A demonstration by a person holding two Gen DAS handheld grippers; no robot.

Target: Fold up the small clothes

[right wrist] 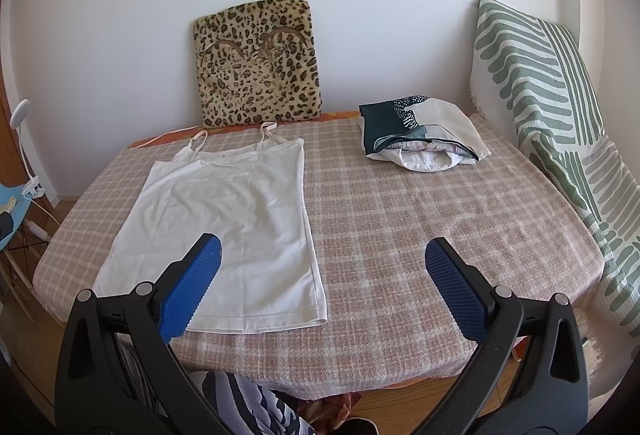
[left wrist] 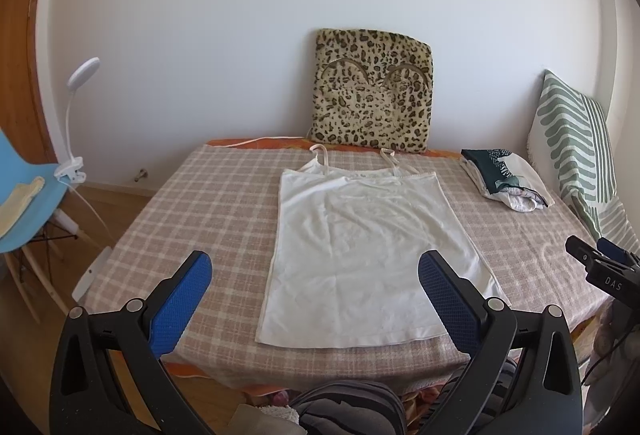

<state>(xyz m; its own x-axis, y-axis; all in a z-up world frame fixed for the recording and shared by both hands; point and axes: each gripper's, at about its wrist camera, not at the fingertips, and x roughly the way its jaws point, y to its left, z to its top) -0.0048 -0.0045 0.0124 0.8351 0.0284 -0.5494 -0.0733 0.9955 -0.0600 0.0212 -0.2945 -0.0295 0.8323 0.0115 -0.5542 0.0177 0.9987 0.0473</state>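
Blue chair [left wrist: 28, 203] with clip lamp [left wrist: 76, 123] at far left. Left gripper [left wrist: 316, 275] hovers over the near table edge, fingers spread wide, holding nothing. White camisole [left wrist: 360, 247] lies flat and unfolded on the checked tablecloth [left wrist: 192, 195], straps toward the leopard cushion [left wrist: 372, 91] against the wall. Right gripper [right wrist: 324, 263] also wide apart, empty, above bare cloth just right of the camisole. Folded clothes pile [right wrist: 416, 133] far right, beside the green striped pillow [right wrist: 552, 107].

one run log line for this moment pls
stage: pre-fold | white camisole: flat on checked tablecloth, untouched | left gripper: jaws open, empty | right gripper: jaws open, empty
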